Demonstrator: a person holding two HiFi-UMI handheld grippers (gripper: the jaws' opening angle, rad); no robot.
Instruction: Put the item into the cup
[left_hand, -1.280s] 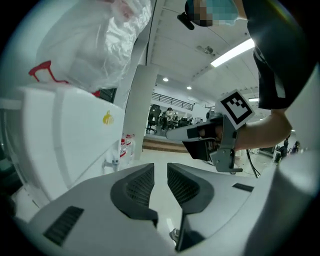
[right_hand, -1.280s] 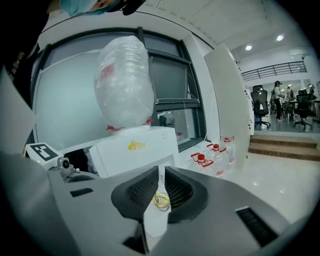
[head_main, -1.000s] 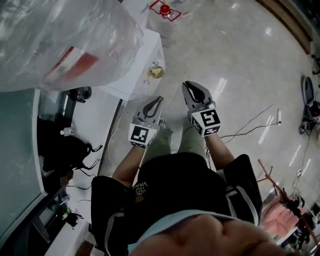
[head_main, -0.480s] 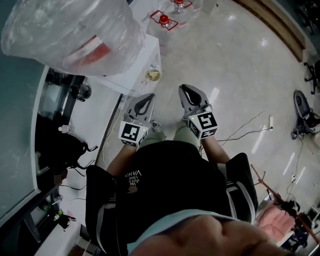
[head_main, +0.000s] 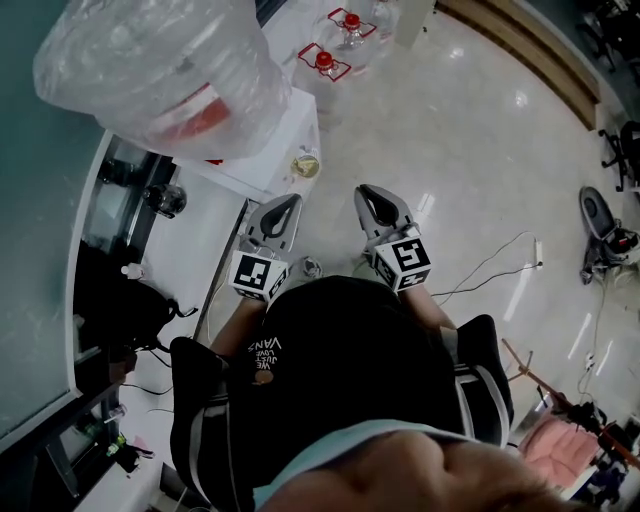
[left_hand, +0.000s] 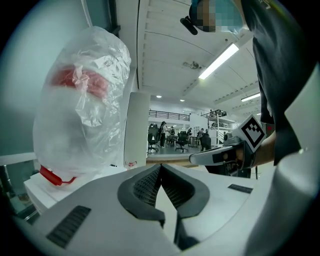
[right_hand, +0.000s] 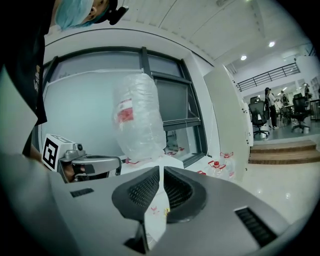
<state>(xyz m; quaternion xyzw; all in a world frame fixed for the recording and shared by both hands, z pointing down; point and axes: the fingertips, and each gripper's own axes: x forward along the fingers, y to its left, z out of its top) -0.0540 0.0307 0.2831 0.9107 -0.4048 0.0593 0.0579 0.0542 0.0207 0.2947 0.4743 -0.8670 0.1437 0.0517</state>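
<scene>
A small clear cup (head_main: 306, 163) with yellowish contents stands at the near corner of a white table (head_main: 275, 160). I cannot make out a separate item to go into it. My left gripper (head_main: 291, 200) is held in front of the person's torso, just short of the table corner, with its jaws shut and empty. In the left gripper view its tips (left_hand: 160, 166) meet with nothing between them. My right gripper (head_main: 366, 190) hovers over the floor beside the left one. Its tips (right_hand: 160, 168) are closed together and carry nothing.
A big clear plastic bag (head_main: 170, 70) with red print lies on the table. Two large water bottles (head_main: 335, 50) with red caps stand on the glossy floor behind it. A cable (head_main: 490, 265) trails on the floor at right, and a black bag (head_main: 120, 300) lies at left.
The head view has tilted, so the table and bottles sit lower in the picture. Both grippers have drifted slightly left, still close to the torso. Nothing was picked up or released.
</scene>
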